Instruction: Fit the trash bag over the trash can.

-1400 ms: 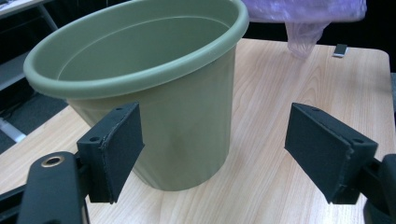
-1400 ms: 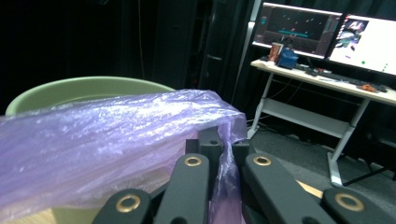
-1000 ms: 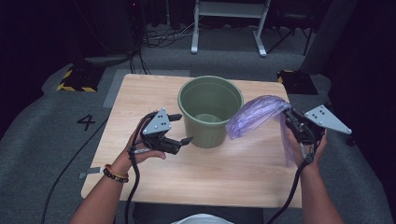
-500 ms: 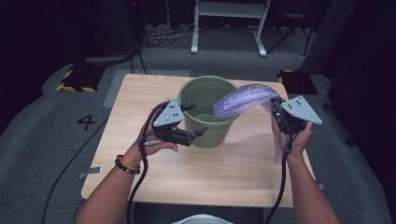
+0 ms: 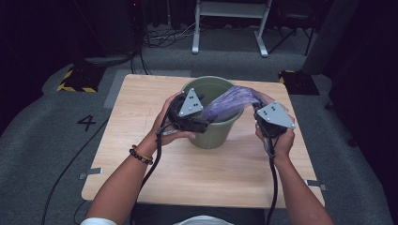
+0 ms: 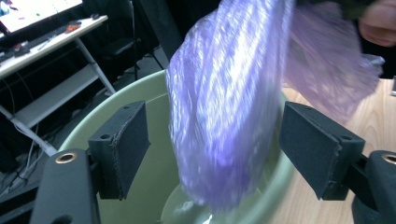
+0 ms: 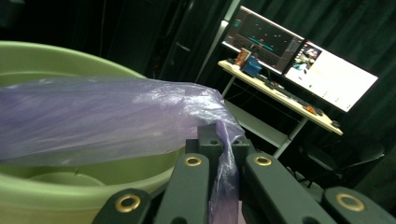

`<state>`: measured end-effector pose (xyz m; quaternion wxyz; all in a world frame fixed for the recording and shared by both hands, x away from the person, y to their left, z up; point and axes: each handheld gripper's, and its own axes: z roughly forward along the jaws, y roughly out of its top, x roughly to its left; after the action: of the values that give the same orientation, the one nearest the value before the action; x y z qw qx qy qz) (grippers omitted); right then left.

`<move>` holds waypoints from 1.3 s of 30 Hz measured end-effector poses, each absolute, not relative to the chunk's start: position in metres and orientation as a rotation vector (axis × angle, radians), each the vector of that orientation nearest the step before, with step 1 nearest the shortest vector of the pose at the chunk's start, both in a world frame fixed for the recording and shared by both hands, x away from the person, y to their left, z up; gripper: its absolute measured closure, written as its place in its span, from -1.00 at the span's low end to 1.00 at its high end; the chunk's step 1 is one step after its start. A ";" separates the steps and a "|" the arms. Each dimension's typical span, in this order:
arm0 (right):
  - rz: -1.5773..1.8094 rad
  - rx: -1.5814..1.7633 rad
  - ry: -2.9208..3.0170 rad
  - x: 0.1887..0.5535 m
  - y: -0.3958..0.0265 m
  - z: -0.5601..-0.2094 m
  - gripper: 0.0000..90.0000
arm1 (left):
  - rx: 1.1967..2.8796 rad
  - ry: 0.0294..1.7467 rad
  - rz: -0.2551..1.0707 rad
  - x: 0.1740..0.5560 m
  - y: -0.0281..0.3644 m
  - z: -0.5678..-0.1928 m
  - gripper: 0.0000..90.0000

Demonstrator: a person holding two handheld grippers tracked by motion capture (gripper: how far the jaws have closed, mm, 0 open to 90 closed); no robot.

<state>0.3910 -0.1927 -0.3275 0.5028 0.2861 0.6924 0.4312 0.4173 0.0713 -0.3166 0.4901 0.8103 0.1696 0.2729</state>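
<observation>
Jaws, high view: right gripper [image 5: 261,111] is clamped on one end of a purple plastic bag [image 5: 228,101] at the 3 o'clock side of a green bucket [image 5: 211,133]; left gripper [image 5: 202,125] sits at the bucket's 9 o'clock rim, and from here I cannot tell how its jaws stand.
Bag, high view: it stretches from the right gripper toward 10 o'clock, across the rim and down into the bucket's mouth.
Table, high view: wooden table [image 5: 141,98] bears the bucket just past its middle, toward 12 o'clock.
Jaws, left gripper view: both pads [image 6: 125,145] stand apart with the bag [image 6: 224,112] hanging between them, neither pad touching it; they have just been closing a little.
Bucket, left gripper view: its pale green wall [image 6: 154,186] curves behind and below the bag's lower end.
Jaws, right gripper view: pressed together on a thin pinch of the bag [image 7: 107,116], which fans out toward 9 o'clock over the bucket [image 7: 56,58].
Handling: judged light, limp and slick film that crumples and slides; a bunched fold gives the best hold, not a flat sheet.
Count: one bag, one bucket, two grippers, one table.
</observation>
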 end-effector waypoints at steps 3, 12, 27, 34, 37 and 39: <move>1.046 0.673 1.690 0.388 -0.188 -0.331 0.99 | 1.971 0.423 0.626 0.423 0.070 -0.317 -0.42; 1.037 0.533 1.795 0.379 -0.171 -0.343 0.94 | 2.021 0.306 0.586 0.411 0.050 -0.315 -0.48; 1.137 0.418 1.913 0.364 -0.165 -0.349 0.50 | 2.118 0.249 0.642 0.414 0.050 -0.319 0.93; 1.188 0.441 1.948 0.358 -0.178 -0.354 0.03 | 2.135 0.262 0.646 0.418 0.057 -0.322 1.00; 1.213 0.454 1.954 0.355 -0.186 -0.357 0.06 | 2.116 0.271 0.604 0.423 0.062 -0.324 1.00; 1.187 0.437 1.964 0.356 -0.185 -0.358 0.30 | 2.110 0.258 0.597 0.423 0.061 -0.324 1.00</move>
<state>0.3563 -0.1851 -0.3581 0.3922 0.1721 0.7733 0.4675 0.4230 0.0613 -0.3239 0.4502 0.8533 0.1044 0.2416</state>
